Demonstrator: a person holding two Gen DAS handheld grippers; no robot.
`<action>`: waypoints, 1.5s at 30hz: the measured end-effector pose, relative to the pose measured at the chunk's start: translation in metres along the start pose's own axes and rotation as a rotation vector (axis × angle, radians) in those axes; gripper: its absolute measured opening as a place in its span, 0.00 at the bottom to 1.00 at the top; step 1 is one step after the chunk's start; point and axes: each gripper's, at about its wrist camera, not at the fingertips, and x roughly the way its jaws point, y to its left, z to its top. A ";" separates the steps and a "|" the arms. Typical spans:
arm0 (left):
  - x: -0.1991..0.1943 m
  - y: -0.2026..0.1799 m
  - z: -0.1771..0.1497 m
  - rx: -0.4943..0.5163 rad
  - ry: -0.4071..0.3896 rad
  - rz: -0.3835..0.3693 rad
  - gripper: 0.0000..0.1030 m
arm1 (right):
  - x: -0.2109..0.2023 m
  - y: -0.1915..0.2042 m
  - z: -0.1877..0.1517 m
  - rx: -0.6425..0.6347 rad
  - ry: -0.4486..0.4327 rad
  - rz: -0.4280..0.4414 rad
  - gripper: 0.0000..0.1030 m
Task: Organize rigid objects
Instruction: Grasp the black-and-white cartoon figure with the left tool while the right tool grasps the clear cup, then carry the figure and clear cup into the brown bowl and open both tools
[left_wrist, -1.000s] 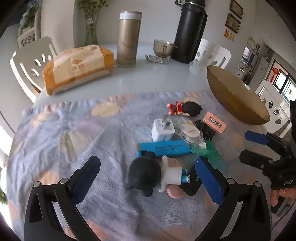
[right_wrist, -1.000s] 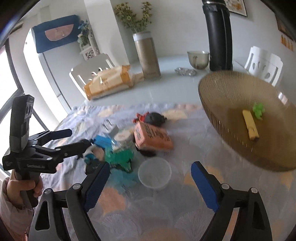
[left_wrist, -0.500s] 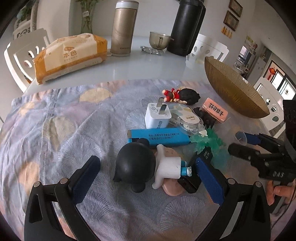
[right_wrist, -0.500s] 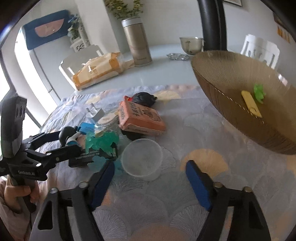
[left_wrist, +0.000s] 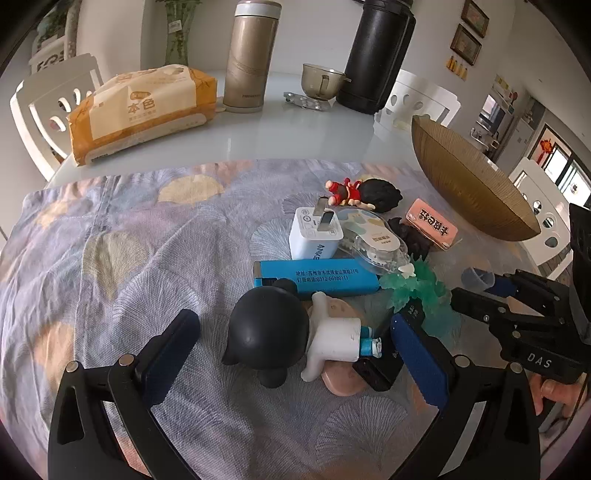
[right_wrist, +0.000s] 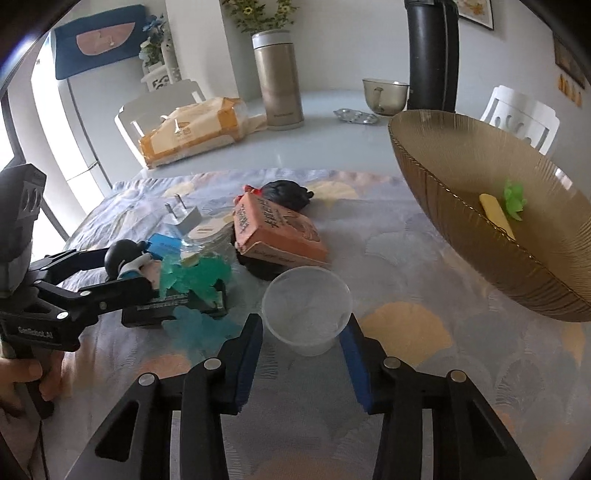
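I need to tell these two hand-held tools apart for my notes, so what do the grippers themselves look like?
Both are black, angular frames with silver bolt heads and two fingers faced with blue pads. The left gripper carries white "GenRobot.AI" lettering on its body, seen from the right wrist. The right gripper shows white letters "DAS", seen from the left wrist. No cables visible.

Figurines: two – black-haired figurine (left_wrist: 273, 328), red-dressed figurine (left_wrist: 364, 192)
Clear plastic cup (right_wrist: 306, 308): one
Amber glass bowl (right_wrist: 454, 192): one
Flasks: two – gold flask (left_wrist: 249, 55), black flask (left_wrist: 378, 55)
White charger (left_wrist: 314, 236): one
Blue lighter (left_wrist: 317, 278): one
Tissue pack (left_wrist: 140, 110): one
Grippers: two – left gripper (left_wrist: 295, 350), right gripper (right_wrist: 304, 352)
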 end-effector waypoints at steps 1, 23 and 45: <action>0.001 0.000 0.001 -0.004 -0.002 0.005 1.00 | 0.000 0.000 0.000 0.002 -0.001 0.000 0.42; -0.011 0.020 -0.002 -0.121 -0.072 -0.057 0.68 | -0.002 0.002 0.000 0.026 -0.018 0.039 0.40; -0.029 0.027 -0.006 -0.164 -0.160 -0.003 0.68 | -0.031 0.003 0.007 0.064 -0.126 0.112 0.35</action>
